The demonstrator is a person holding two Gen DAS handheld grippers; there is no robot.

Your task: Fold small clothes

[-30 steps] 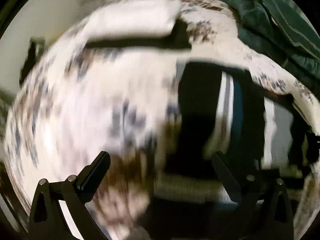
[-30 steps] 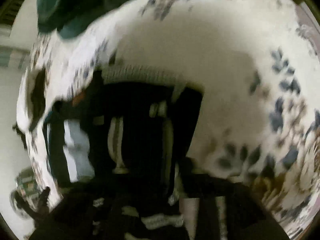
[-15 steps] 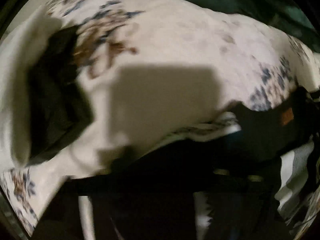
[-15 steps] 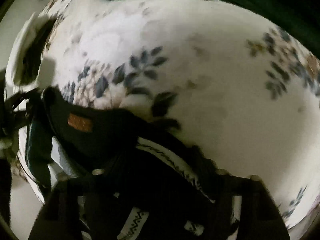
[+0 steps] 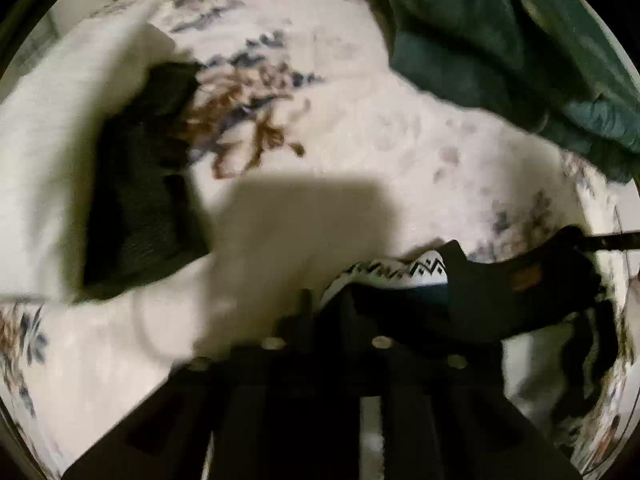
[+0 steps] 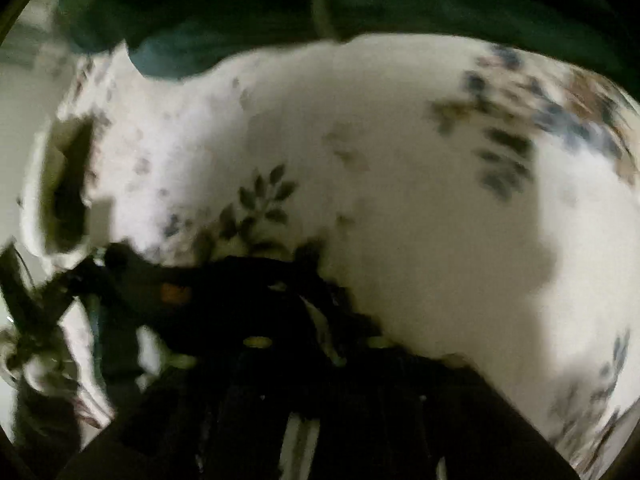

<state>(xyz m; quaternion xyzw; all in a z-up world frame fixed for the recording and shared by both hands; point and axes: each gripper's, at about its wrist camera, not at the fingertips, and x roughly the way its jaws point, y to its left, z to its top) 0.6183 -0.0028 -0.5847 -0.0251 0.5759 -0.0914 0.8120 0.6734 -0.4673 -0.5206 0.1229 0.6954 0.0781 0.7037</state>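
On the floral bedspread (image 5: 360,136), going left to right in the left wrist view: one dark folded garment (image 5: 140,184) lies on a white folded piece (image 5: 44,148), well apart from the left gripper (image 5: 326,308). That gripper's jaws are closing, nearly together, with the edge of one black garment (image 5: 500,292) — zigzag-patterned white band, small orange label — between them. One teal blanket (image 5: 500,40) is heaped at the far right. In the right wrist view the same black garment (image 6: 240,292) sits right at the right gripper (image 6: 316,320), whose jaws are opening; dark and blurred — I cannot tell whether its pads press the cloth.
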